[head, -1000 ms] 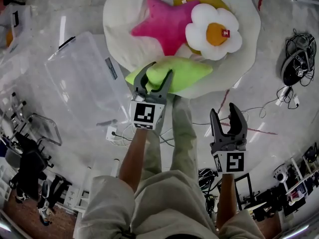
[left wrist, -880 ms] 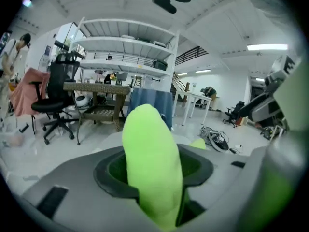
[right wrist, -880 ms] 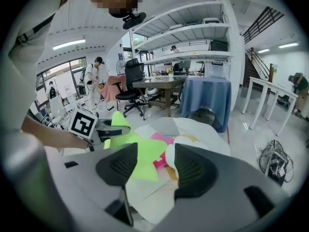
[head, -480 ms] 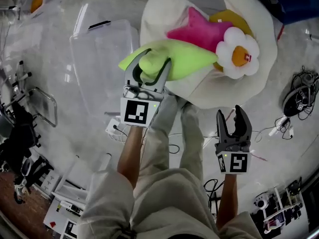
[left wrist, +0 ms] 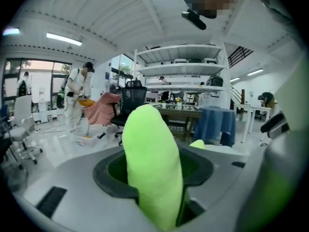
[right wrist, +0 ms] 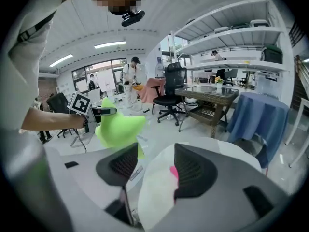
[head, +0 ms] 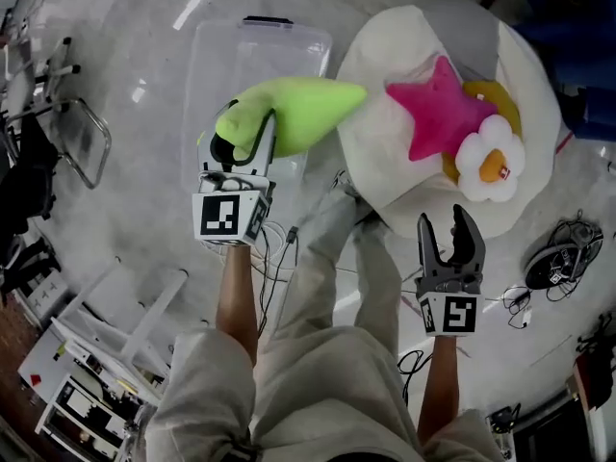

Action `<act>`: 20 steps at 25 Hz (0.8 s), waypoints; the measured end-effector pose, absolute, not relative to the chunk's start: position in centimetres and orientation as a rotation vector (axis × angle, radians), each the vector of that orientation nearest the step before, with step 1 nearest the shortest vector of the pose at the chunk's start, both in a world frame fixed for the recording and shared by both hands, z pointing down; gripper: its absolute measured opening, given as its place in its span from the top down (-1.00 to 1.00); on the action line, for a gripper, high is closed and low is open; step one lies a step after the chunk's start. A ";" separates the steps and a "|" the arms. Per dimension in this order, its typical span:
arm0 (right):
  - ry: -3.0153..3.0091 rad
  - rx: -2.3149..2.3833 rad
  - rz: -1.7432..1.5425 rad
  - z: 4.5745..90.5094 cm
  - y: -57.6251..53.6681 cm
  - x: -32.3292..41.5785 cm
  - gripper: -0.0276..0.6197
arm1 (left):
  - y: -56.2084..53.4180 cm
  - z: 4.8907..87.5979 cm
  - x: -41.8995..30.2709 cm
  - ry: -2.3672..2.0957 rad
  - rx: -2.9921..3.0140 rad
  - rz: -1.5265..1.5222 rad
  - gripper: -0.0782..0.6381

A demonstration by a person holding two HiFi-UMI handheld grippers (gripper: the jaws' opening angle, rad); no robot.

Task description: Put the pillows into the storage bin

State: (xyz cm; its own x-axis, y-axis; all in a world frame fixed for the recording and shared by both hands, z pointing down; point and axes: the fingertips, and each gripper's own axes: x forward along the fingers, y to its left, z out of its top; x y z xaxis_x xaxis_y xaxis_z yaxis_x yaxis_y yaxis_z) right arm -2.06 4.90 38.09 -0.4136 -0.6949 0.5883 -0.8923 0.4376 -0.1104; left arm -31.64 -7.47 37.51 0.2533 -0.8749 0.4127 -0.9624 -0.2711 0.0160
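Head view, left to right. At 9 o'clock a metal chair frame stands on the pale floor. At 11 o'clock lies the clear storage bin, open side up, with no pillow visible inside. The left gripper is clamped on one end of the green pillow, which is carried in the air and appears over the bin's near right part; its tapered end points toward 3 o'clock and reaches the edge of the white cushion. At 1 o'clock that cushion bears the pink star pillow, the flower pillow touching the star's right side, and a yellow pillow partly hidden beneath both. At 4 o'clock the right gripper has its jaws apart with nothing between them, near the cushion's front edge. Cables lie at far right.
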 end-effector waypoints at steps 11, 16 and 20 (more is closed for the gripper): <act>-2.313 1.109 0.531 39.4 3.2 -9.5 0.20 | -1.0 49.0 -48.0 -1.901 1.776 0.535 0.13; -2.296 1.096 0.542 40.3 3.5 -9.5 0.20 | 2.1 58.0 -49.5 -1.835 1.571 0.522 0.13; -2.279 1.100 0.556 40.8 3.7 -9.3 0.20 | 4.4 65.3 -48.1 -1.698 1.466 0.642 0.07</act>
